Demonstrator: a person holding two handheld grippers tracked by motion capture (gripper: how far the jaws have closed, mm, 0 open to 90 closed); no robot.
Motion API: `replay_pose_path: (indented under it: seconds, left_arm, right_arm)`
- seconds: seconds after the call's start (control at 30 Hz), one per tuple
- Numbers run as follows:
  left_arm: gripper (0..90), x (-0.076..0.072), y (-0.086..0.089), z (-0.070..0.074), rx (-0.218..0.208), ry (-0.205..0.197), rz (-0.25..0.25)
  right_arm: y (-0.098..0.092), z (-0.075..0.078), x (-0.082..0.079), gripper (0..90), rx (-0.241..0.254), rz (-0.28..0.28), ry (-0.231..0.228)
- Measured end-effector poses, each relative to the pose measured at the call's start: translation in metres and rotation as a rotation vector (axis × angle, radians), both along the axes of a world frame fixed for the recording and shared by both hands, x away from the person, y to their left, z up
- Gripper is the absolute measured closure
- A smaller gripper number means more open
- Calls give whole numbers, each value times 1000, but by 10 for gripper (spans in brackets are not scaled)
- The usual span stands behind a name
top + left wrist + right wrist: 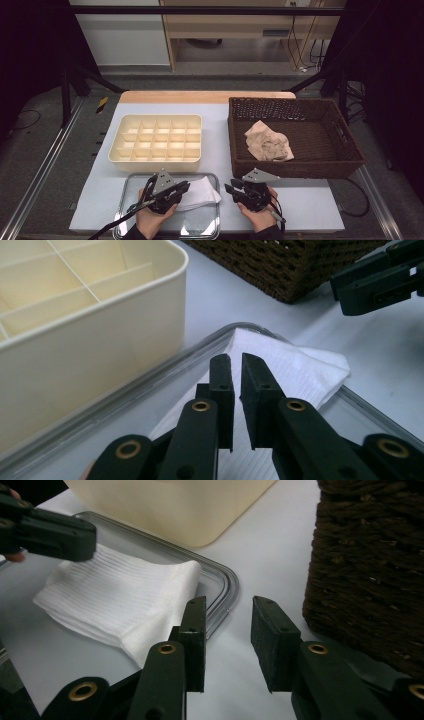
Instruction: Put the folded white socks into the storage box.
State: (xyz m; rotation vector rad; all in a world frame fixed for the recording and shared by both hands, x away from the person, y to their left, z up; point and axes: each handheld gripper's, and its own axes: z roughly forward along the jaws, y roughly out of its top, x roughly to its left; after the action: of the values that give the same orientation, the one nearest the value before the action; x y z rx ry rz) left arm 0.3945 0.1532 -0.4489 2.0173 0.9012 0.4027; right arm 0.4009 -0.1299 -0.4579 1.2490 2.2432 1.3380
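Lying folded on the metal tray (131,186), white ribbed cloth (202,192), left gripper (236,362) nearly closed above it, empty, right gripper (229,611) half-open, empty

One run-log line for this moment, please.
left gripper: nearly shut over cloth | right gripper: open, empty | cloth: on tray
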Motion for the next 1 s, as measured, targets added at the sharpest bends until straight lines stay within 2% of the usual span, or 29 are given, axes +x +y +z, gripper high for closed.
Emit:
replay_pose_path:
  seconds: [0.43,0.6,1.0]
  left_arm:
    - [886,2,-10,-17,9,62,-18]
    - [892,3,-11,-21,21,70,-17]
    - [892,2,-13,-24,42,76,-18]
  right_arm:
    - [13,-6,2,661,-2,26,19]
    - [16,-9,3,667,-7,41,24]
    - [33,-20,2,682,-26,81,72]
